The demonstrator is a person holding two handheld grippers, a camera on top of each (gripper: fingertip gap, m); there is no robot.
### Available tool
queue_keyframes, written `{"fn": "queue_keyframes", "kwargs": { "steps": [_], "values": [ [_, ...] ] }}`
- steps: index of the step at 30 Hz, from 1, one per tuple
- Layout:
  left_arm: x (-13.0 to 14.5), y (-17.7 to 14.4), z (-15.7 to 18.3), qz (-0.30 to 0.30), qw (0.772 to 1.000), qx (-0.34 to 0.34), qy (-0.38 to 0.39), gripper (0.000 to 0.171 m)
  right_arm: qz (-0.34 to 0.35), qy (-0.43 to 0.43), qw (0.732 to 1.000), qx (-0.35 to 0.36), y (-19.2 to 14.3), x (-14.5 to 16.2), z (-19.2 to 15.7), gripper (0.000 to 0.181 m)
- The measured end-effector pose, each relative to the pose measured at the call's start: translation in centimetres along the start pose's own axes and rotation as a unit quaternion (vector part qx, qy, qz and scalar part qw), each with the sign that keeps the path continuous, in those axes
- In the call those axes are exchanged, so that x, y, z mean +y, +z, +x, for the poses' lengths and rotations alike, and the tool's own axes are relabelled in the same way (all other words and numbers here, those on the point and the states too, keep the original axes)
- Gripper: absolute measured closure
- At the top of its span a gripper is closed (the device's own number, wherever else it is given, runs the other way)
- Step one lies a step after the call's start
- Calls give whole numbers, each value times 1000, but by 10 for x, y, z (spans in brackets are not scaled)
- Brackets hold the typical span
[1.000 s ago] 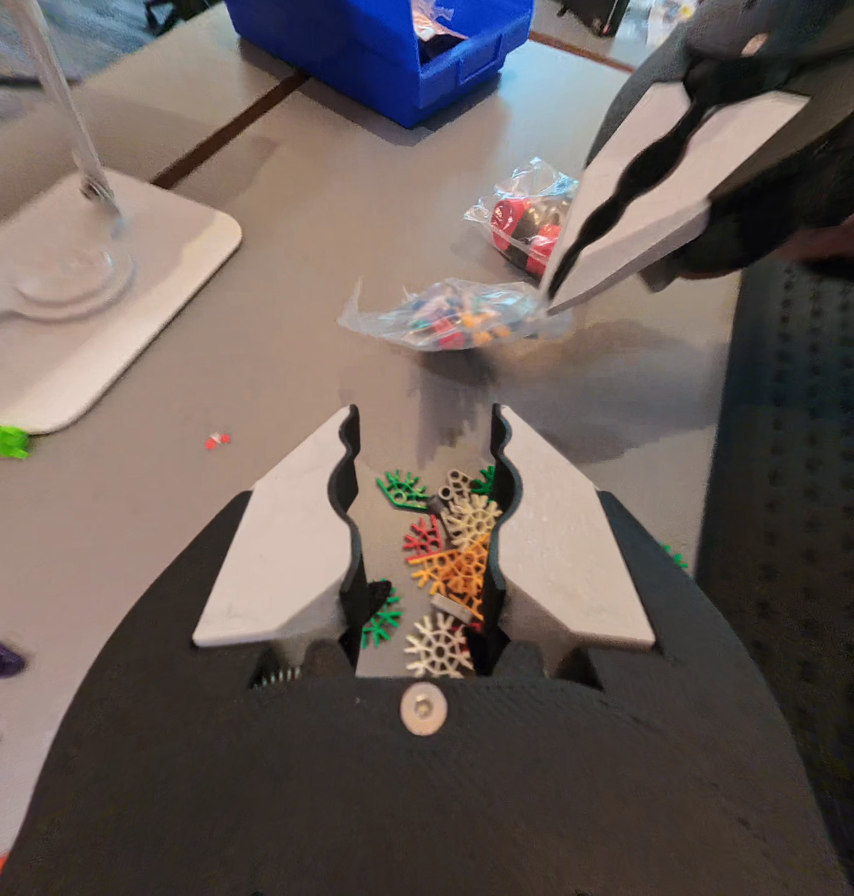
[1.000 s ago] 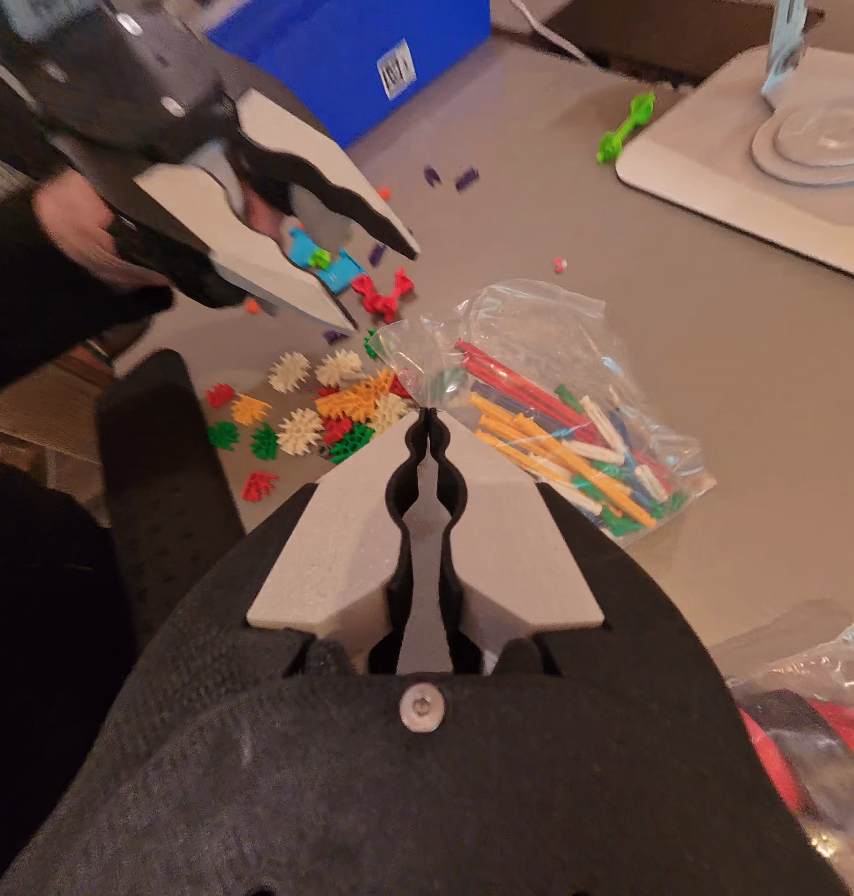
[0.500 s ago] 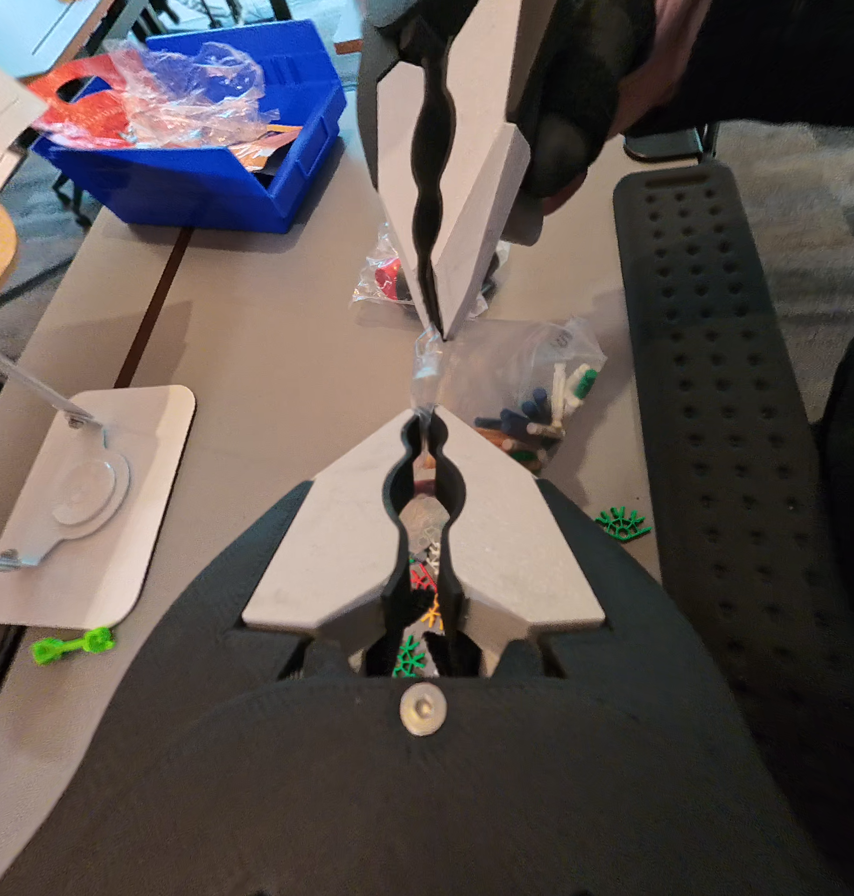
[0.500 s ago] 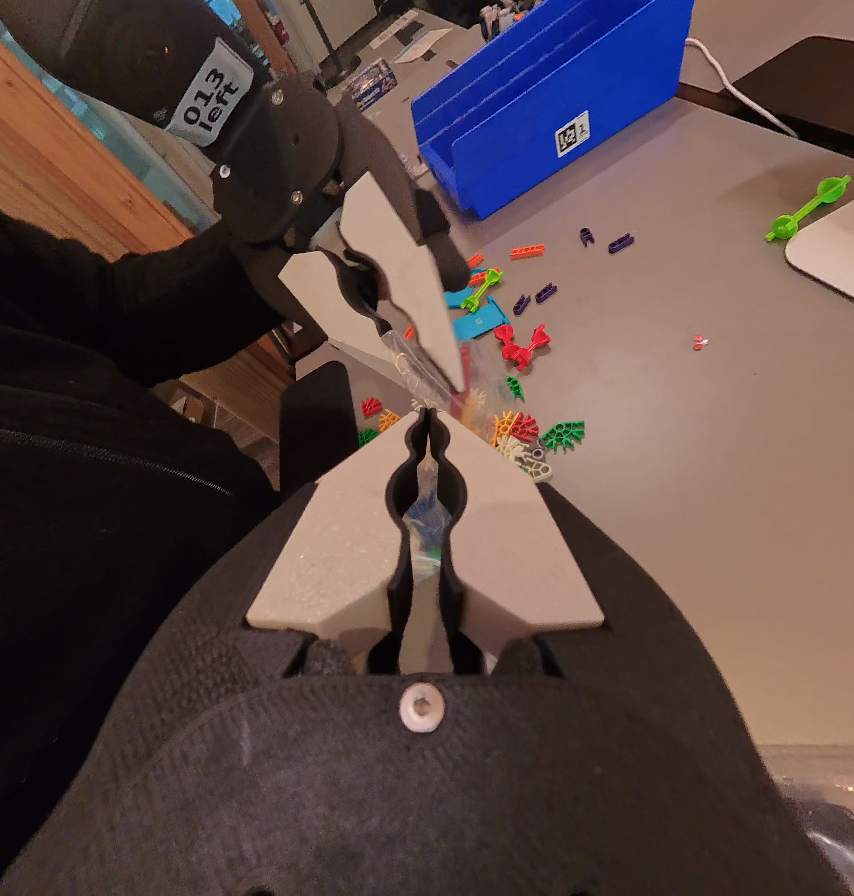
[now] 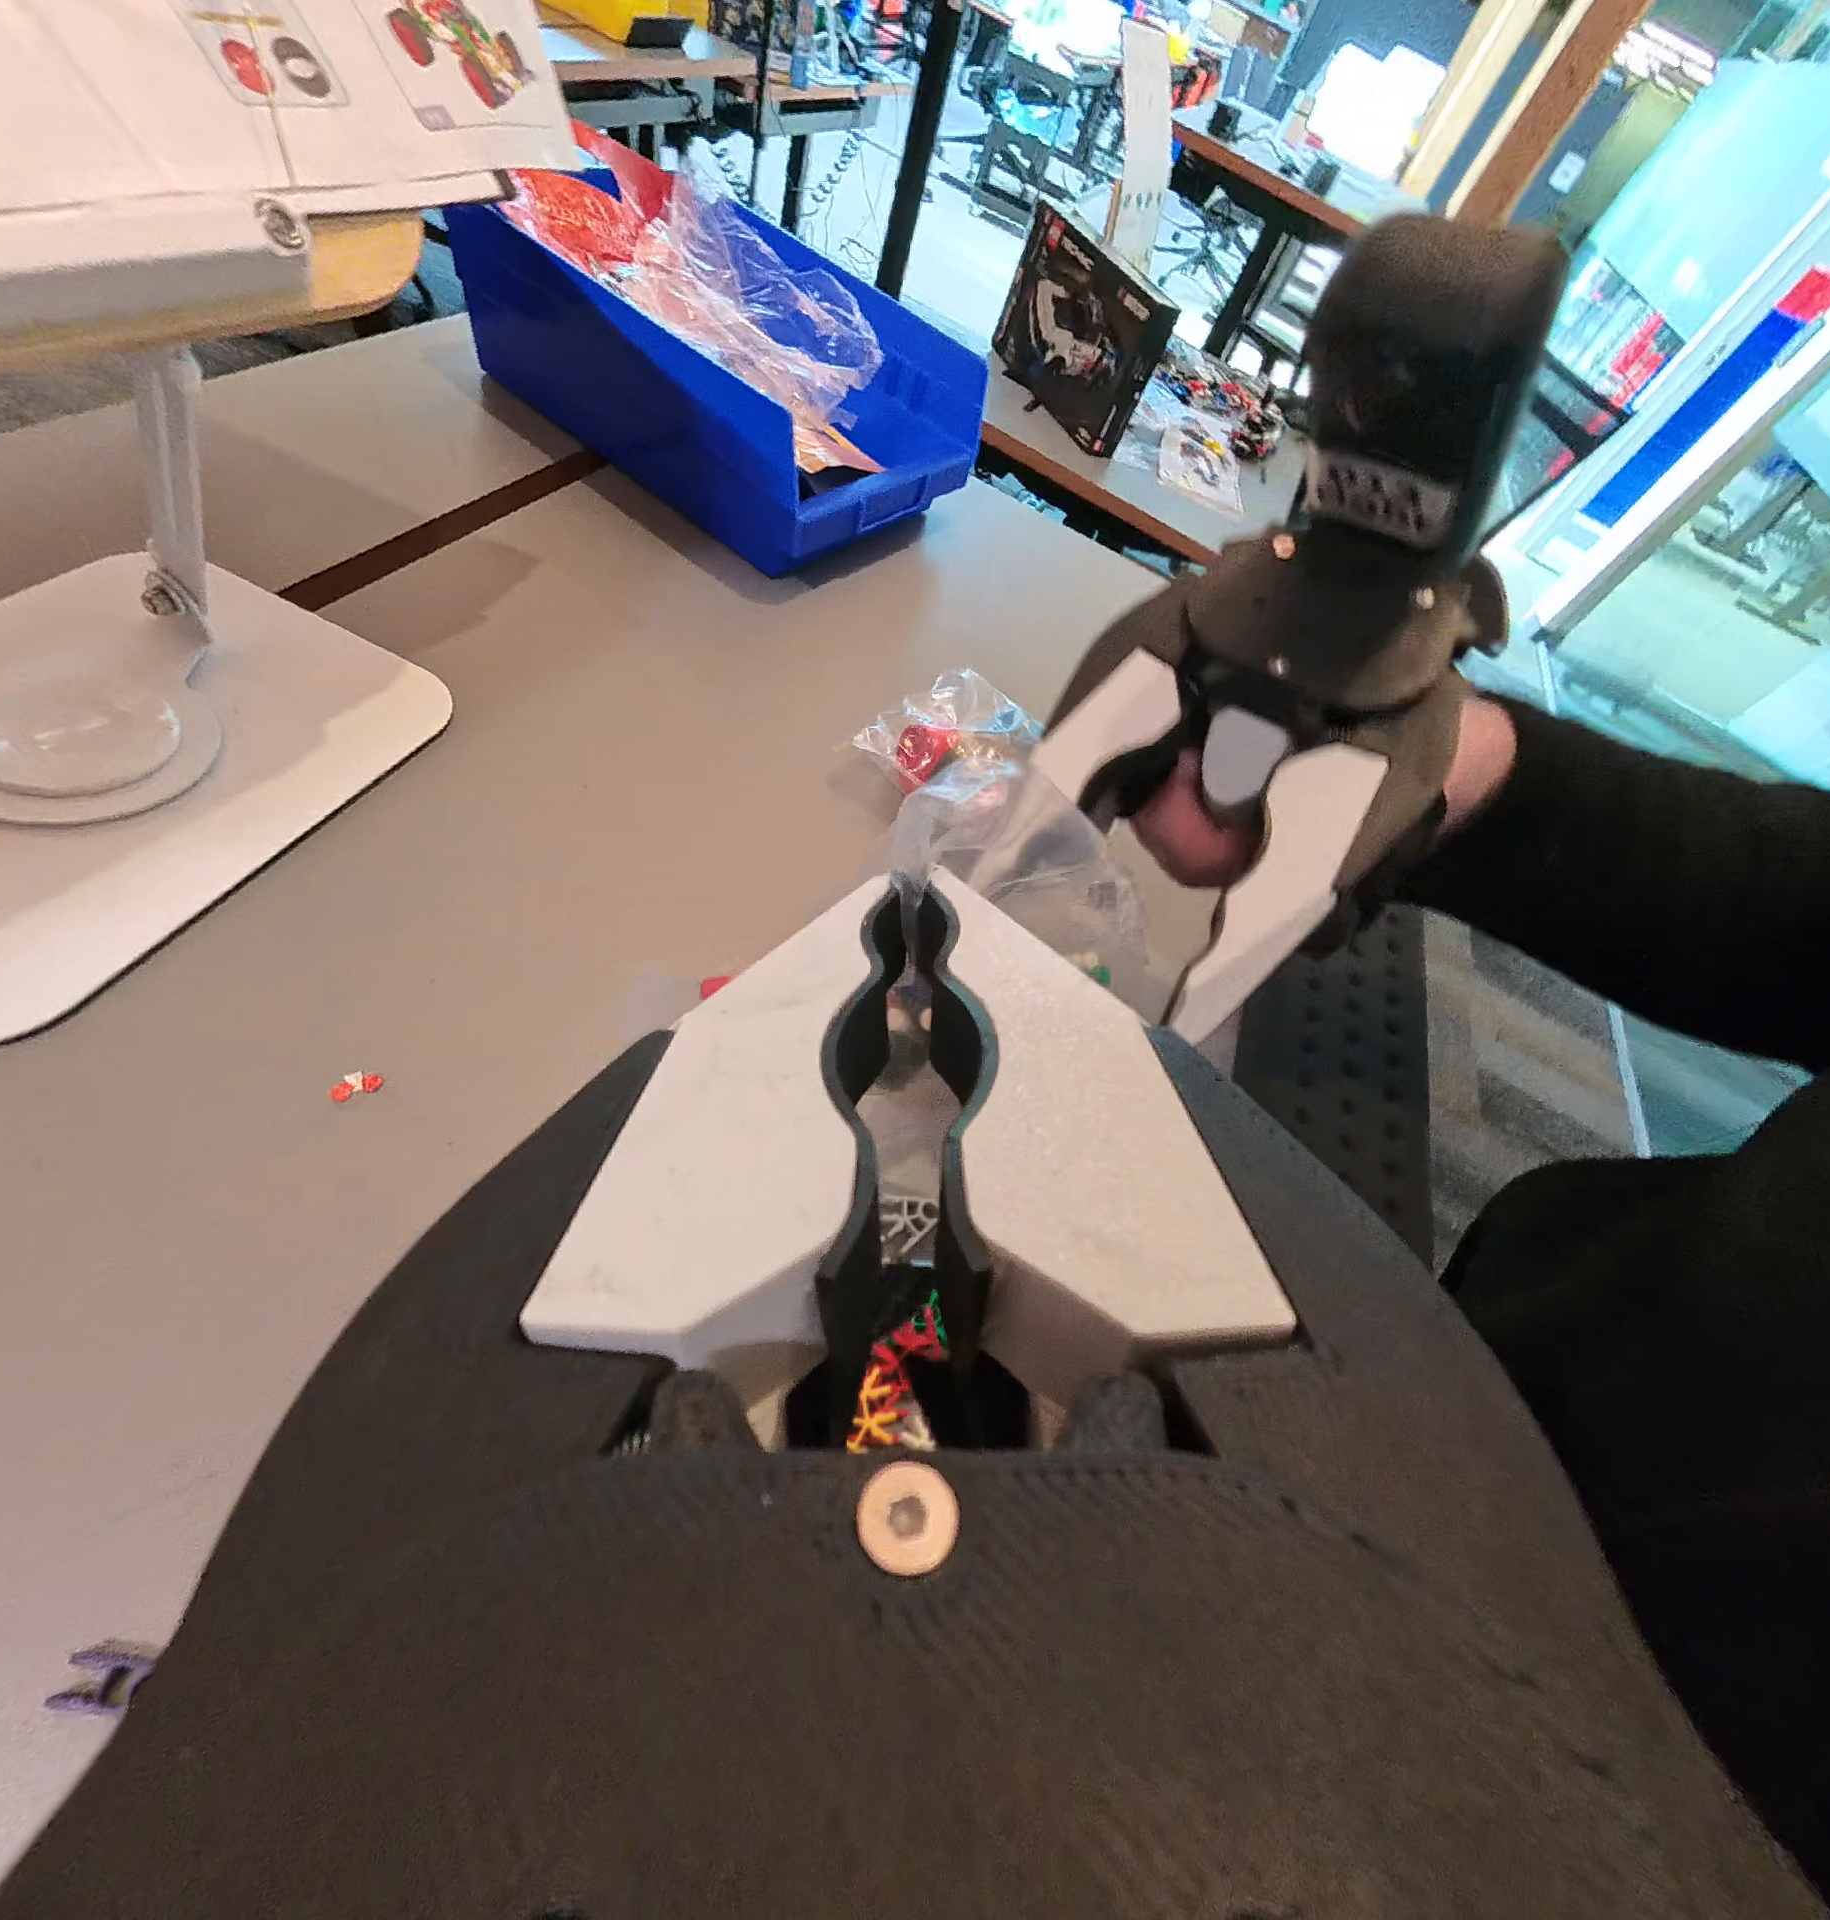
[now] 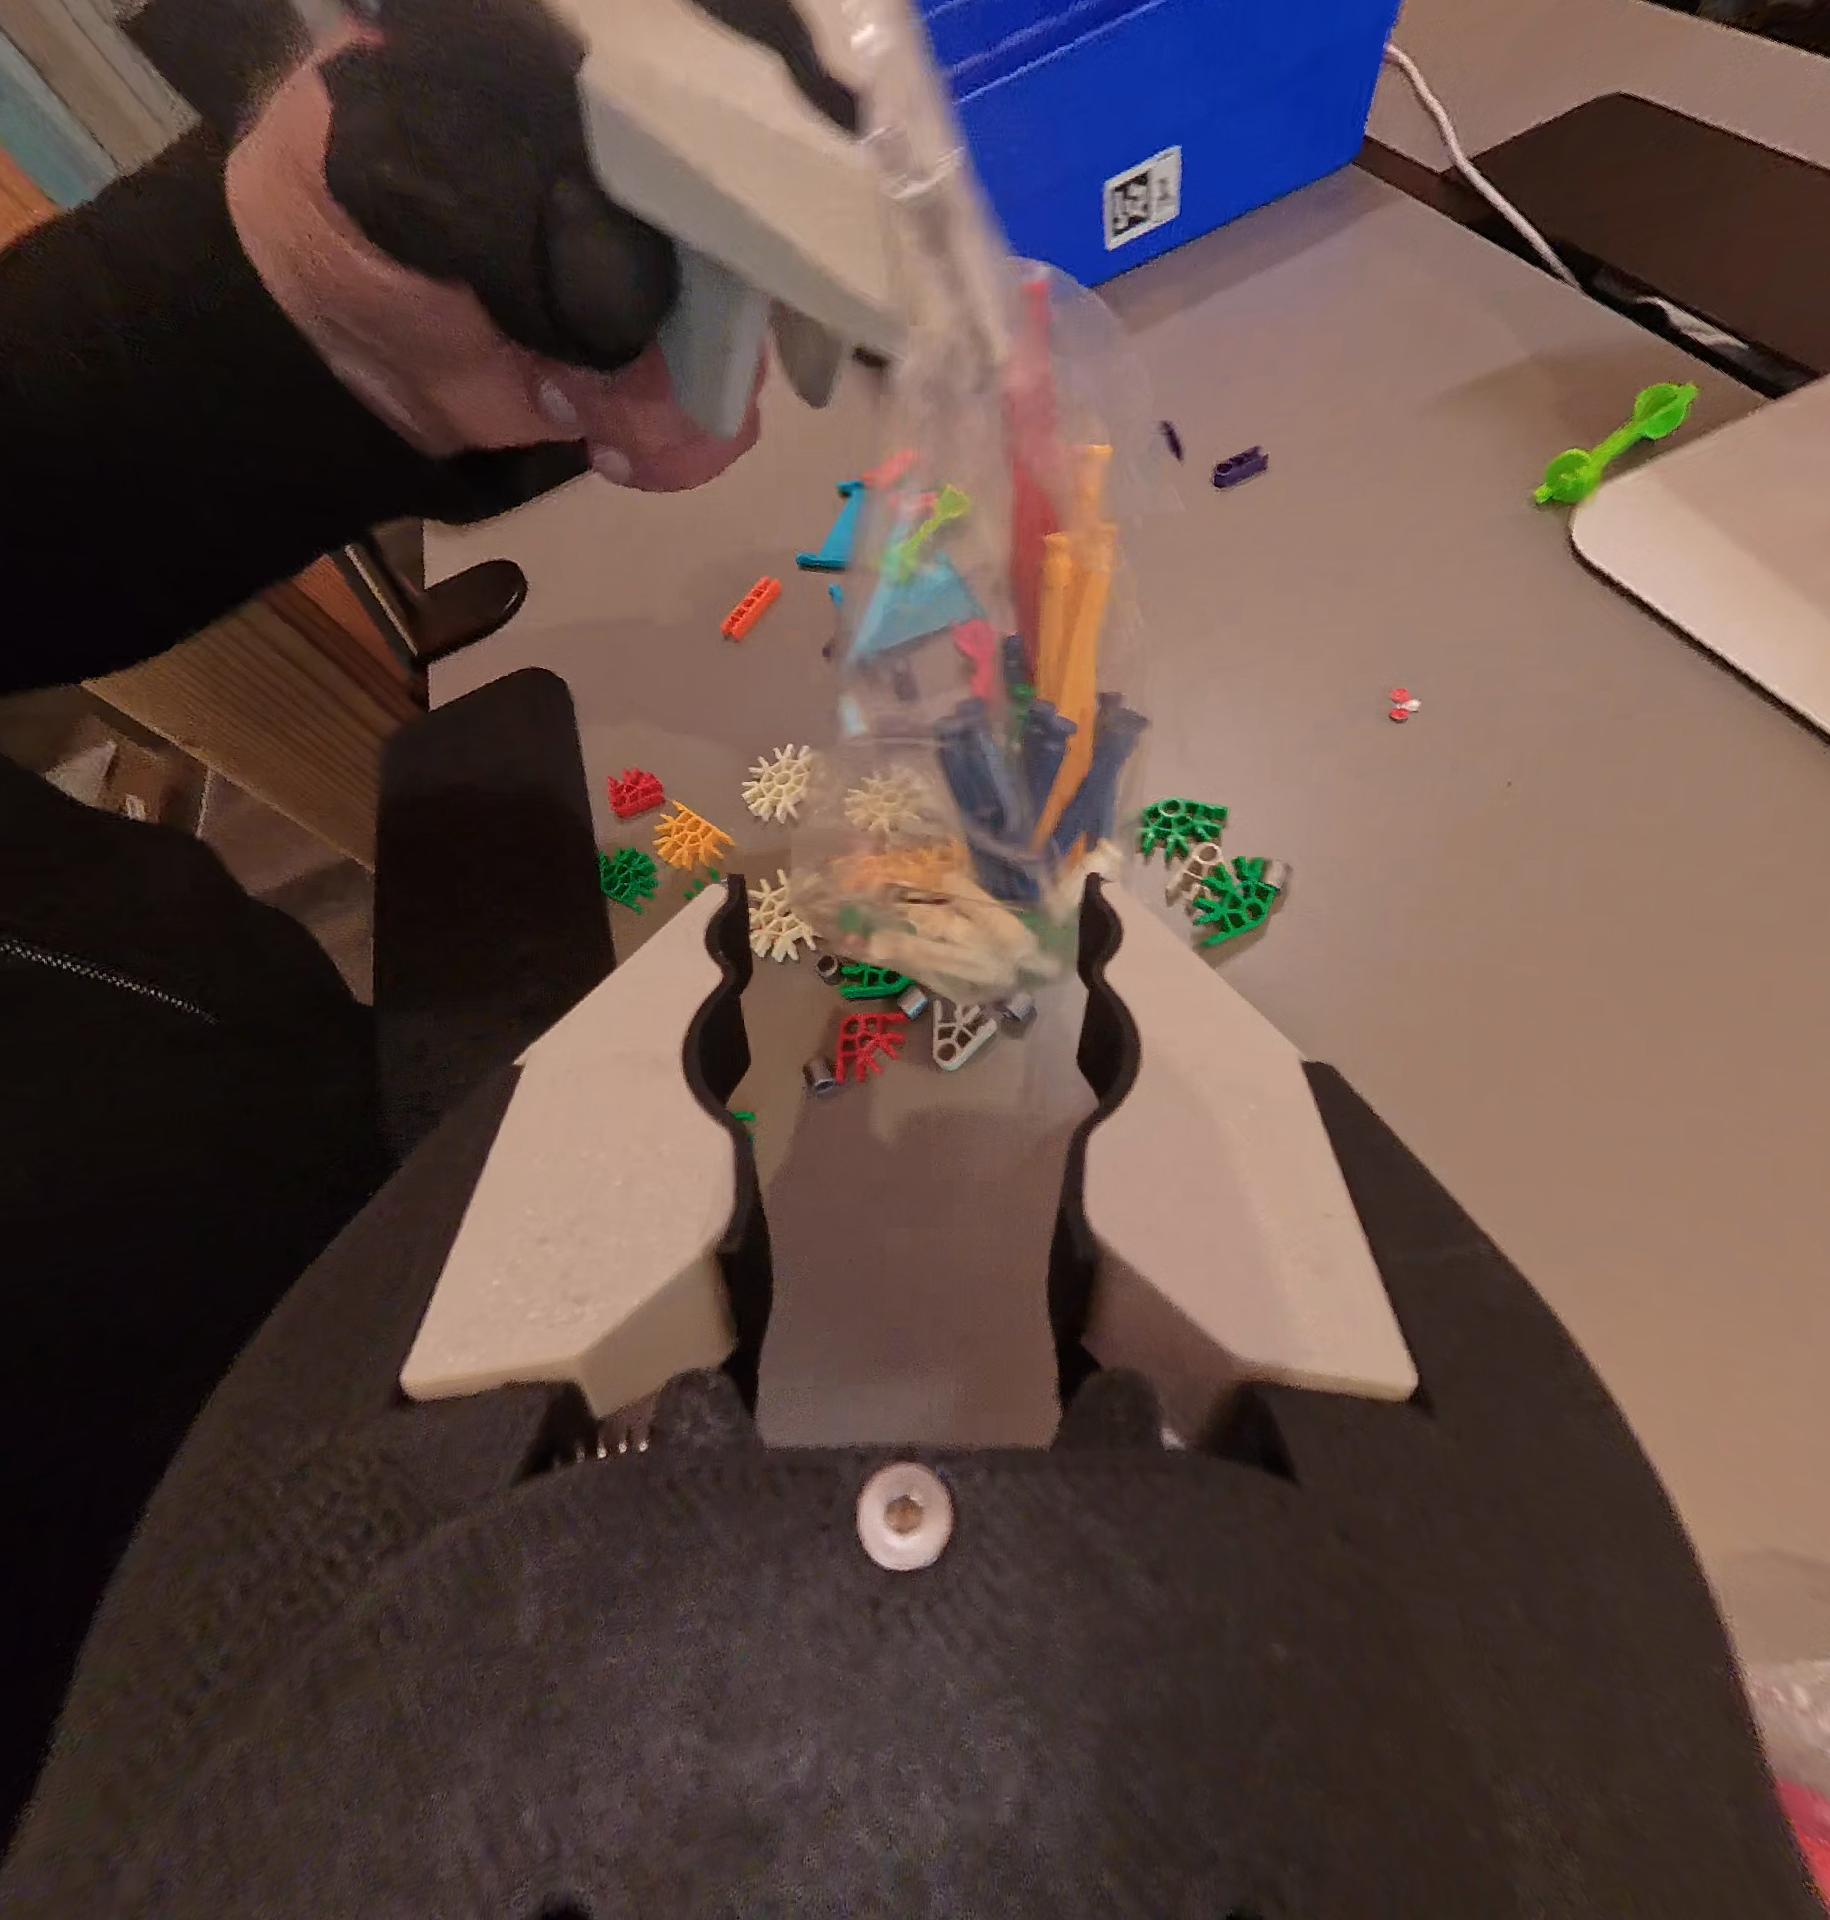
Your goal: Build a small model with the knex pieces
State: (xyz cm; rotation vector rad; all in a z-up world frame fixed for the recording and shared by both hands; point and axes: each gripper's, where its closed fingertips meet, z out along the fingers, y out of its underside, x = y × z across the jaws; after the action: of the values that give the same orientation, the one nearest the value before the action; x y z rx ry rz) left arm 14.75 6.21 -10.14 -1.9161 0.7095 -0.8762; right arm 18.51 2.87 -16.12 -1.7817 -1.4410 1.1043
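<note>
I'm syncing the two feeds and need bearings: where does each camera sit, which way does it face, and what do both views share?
Left wrist view: sits on the left gripper, looking along its shut fingers over the grey table to the blue bin; the right gripper and a sleeve show.
Right wrist view: sits on the right gripper, open, facing down at scattered connector pieces; a hand shows.
Shared: the clear bag of rods, pinched by the left gripper, the table and bin.
</note>
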Motion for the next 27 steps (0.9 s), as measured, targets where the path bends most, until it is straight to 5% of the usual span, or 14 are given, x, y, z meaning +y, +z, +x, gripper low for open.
{"fn": "queue_keyframes", "kwargs": {
  "steps": [4,11,16,17,21,25,27],
  "values": [
    [-3,3,-5,0,999,-2,-35,171,25,-8,999,30,3,-2,7,169],
    [-3,-11,-3,8,996,55,-65,170,112,127,981,-97,-41,-26,11,172],
    [18,2,8,-38,992,115,-42,113,84,160,967,-182,-55,-31,0,173],
    [19,6,13,-35,990,132,-43,114,73,161,965,-196,-56,-31,-3,173],
    [15,9,31,-13,982,185,-37,167,38,163,962,-215,-55,-27,-6,173],
    [4,5,30,35,980,182,-66,171,114,188,952,-211,-64,-47,5,172],
    [1,0,29,56,978,186,-82,171,145,204,946,-207,-68,-53,10,146]
  ]
}}
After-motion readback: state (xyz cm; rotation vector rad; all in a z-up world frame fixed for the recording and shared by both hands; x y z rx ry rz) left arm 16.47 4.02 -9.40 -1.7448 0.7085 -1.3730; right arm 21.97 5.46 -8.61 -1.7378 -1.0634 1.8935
